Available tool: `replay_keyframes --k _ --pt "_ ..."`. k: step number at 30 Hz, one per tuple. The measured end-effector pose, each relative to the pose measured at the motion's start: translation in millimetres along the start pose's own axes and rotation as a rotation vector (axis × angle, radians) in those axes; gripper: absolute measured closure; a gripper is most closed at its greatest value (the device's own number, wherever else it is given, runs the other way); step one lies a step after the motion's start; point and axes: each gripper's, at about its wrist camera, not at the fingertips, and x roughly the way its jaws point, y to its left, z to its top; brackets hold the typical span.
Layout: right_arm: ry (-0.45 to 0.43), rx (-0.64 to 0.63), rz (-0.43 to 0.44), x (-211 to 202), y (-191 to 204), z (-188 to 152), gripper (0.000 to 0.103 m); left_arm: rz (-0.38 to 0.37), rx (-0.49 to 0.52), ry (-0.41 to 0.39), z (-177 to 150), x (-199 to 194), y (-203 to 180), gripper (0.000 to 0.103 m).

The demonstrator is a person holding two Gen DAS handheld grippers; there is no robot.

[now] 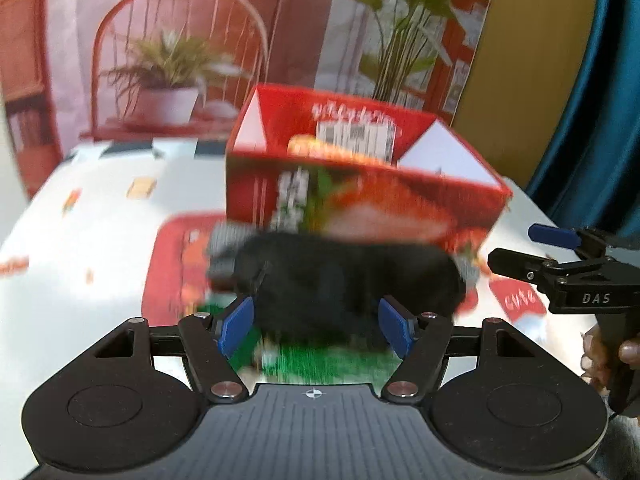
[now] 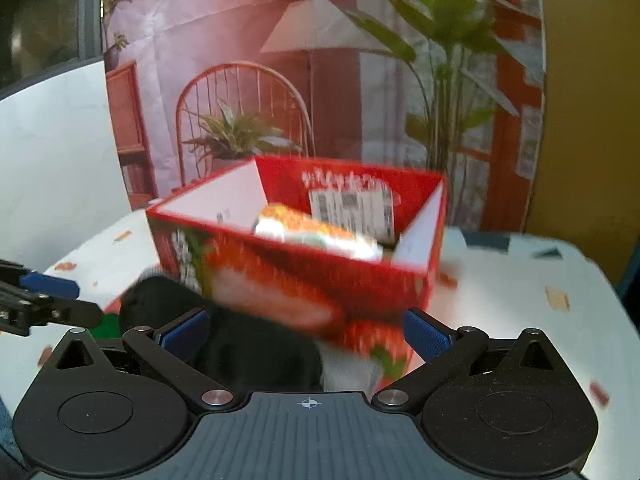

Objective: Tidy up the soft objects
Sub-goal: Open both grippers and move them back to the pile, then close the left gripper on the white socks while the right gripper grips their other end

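Soft black fabric bundle [image 1: 344, 280] before boxy red carton [image 1: 360, 196]

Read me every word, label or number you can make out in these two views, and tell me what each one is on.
"DAS": white letters on the right claw, seen in the left wrist view.
"cute": white script on a red patch of the table cover.
White characters along the inside back wall of the red box: too blurred to read.
White shipping label with barcodes inside the box: too blurred.
White lettering on the box front: blurred, unreadable.
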Motion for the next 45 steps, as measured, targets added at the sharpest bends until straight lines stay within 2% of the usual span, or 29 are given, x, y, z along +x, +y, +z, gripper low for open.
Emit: replay_keyframes --k 7,13,18,22,25,26,28,32,40,45 --pt "0.084 0.076 -0.021 -2.9 3.5 -59.6 0.000 -0.018 -0.025 0.067 -43.2 1.3 0.6 0.036" --pt "0.029 0.101 -0.076 -20.9 10.0 -90.0 0.000 -0.025 -0.089 0.100 -53.6 2.9 11.2 0.042" --pt "0.019 0.116 -0.087 -24.9 2.4 -88.5 0.000 -0.035 -0.063 0.141 -65.8 6.5 2.2 0.043" --pt "0.036 0.118 -0.138 -19.8 -2.0 -92.6 0.000 -0.030 -0.027 0.168 -70.0 15.0 -3.2 0.044" --pt "0.064 0.134 -0.146 -11.9 -7.0 -95.9 0.000 -0.017 -0.023 0.183 -73.7 19.9 -0.4 0.055" --pt "0.075 0.133 -0.150 -9.0 -7.3 -97.3 0.000 -0.010 -0.022 0.183 -74.4 20.2 0.6 0.063" --pt "0.094 0.117 -0.161 -3.9 -5.8 -99.9 0.000 0.005 -0.025 0.180 -74.6 20.3 3.0 0.073" --pt "0.114 0.081 -0.169 1.7 -0.6 -102.5 0.000 0.006 -0.022 0.172 -75.0 20.6 4.9 0.080" --pt "0.116 0.073 -0.170 2.7 -0.6 -102.0 0.000 0.052 -0.043 0.148 -73.3 18.4 10.8 0.085" --pt "0.106 0.126 -0.179 1.2 -9.2 -101.1 0.000 0.093 -0.092 0.148 -71.3 16.7 23.6 0.086"
